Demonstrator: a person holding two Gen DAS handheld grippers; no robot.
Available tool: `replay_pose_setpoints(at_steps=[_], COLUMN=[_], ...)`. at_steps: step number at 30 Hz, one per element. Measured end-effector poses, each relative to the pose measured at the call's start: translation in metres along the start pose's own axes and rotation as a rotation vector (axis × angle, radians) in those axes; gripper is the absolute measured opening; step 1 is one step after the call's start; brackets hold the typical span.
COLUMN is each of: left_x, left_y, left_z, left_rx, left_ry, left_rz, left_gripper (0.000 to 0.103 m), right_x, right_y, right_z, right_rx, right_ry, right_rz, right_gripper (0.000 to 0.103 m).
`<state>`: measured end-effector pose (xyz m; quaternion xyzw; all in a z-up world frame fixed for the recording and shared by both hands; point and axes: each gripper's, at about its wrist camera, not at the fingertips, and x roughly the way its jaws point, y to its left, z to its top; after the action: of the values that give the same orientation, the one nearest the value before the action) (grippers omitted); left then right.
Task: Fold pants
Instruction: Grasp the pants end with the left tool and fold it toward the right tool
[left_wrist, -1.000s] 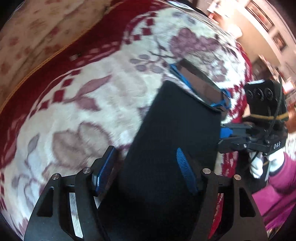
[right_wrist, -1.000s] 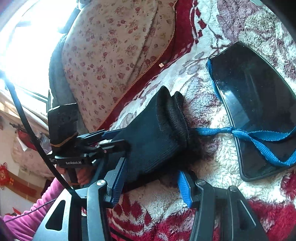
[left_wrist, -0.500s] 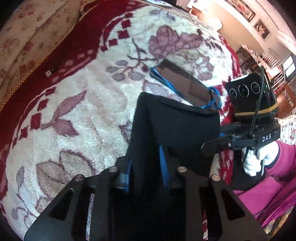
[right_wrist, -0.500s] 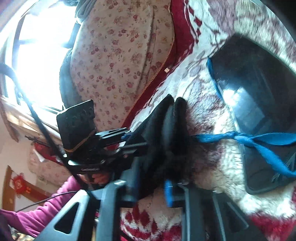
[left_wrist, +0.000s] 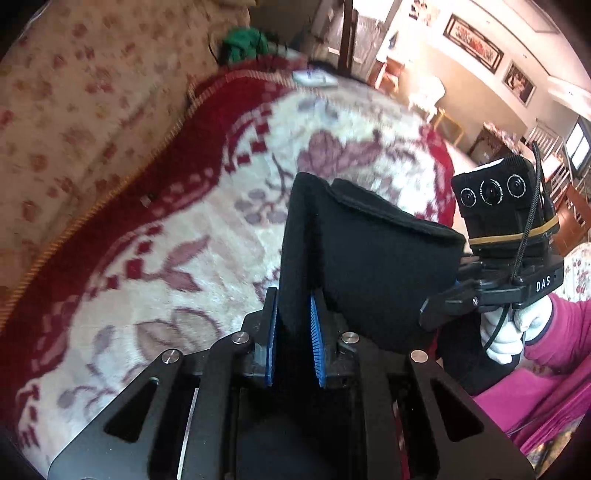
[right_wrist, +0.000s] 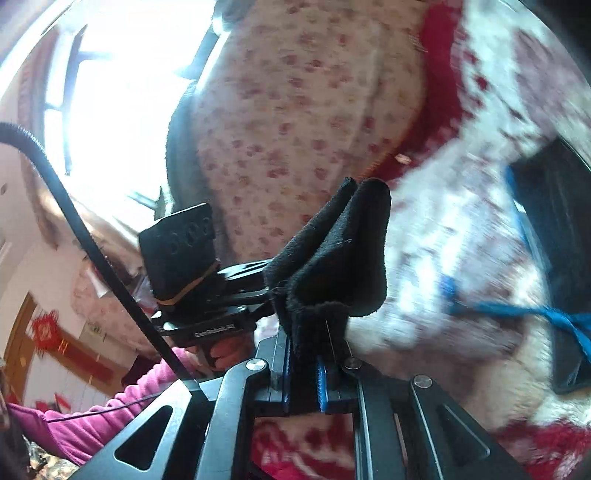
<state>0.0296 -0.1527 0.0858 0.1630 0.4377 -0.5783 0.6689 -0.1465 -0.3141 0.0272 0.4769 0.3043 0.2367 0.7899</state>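
Blanket (left_wrist: 177, 229) spread below both grippers. Pants (left_wrist: 369, 266) hang between them, clear of blanket, folded edge up; long axis runs gripper to gripper, rest drooping toward person. Left gripper (left_wrist: 293, 332) has just closed, pinching pants; right gripper (right_wrist: 304, 373) likewise, pinching other end. Risk: thick fleece slips from narrow pinch, fold sags uneven. Strap (right_wrist: 554, 314) beside right gripper may snag.

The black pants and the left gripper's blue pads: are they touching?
Touching. The left wrist view shows the blue pads of the left gripper pressed against the black pants.
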Motion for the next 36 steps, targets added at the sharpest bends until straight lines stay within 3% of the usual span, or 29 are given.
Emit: replay_pose_setpoints(at_steps=[6,11,13,16,20,23,24,25,27,31,36], left_x=[-0.071,-0.106,-0.117,-0.127,-0.146,-0.161,-0.168,-0.172,-0.178,-0.179,-0.167], left_y=[0.008,0.019,0.032,0.051,0.066,0.058,0.052,0.044,0.035,0.022,0.002], left_z=[-0.022,-0.07,-0.103,-0.149,-0.213,-0.234,-0.238,-0.239,-0.237,-0.232,-0.222], left_rx=[-0.072,-0.174,-0.271,-0.444,-0.648,-0.682,-0.675,-0.662,-0.644,-0.628,-0.622], left_ry=[-0.126,-0.163,-0.171,-0.165,-0.169,-0.203,-0.216,-0.223,-0.238,-0.269,-0.276], left_rz=[0.048,0.107,0.143,0.193,0.315,0.337,0.364,0.4,0.412,0.402,0.428], left_gripper=[0.014,0.014,0.014,0.014,0.014,0.014,0.018,0.029,0.04,0.04,0.04], right_x=[0.027,0.073,0.098,0.142,0.201,0.232,0.234,0.232,0.225,0.204,0.192], right_y=[0.064,0.101,0.111,0.115,0.1,0.085,0.088,0.092,0.101,0.112,0.101], right_z=[0.004,-0.013,-0.026,-0.049,-0.077,-0.093,-0.093,-0.092,-0.085,-0.068,-0.047], right_rx=[-0.146,-0.238,-0.274,-0.314,-0.312,-0.247,-0.256,-0.271,-0.285,-0.323,-0.308], right_ry=[0.072,0.196,0.27,0.378,0.503,0.59,0.593,0.589,0.595,0.521,0.409], right_rz=[0.084,0.133,0.147,0.132,0.088,0.018,0.025,0.041,0.094,0.098,-0.022], right_gripper=[0.01,0.01,0.01,0.01,0.013,0.02,0.024,0.027,0.029,0.03,0.03])
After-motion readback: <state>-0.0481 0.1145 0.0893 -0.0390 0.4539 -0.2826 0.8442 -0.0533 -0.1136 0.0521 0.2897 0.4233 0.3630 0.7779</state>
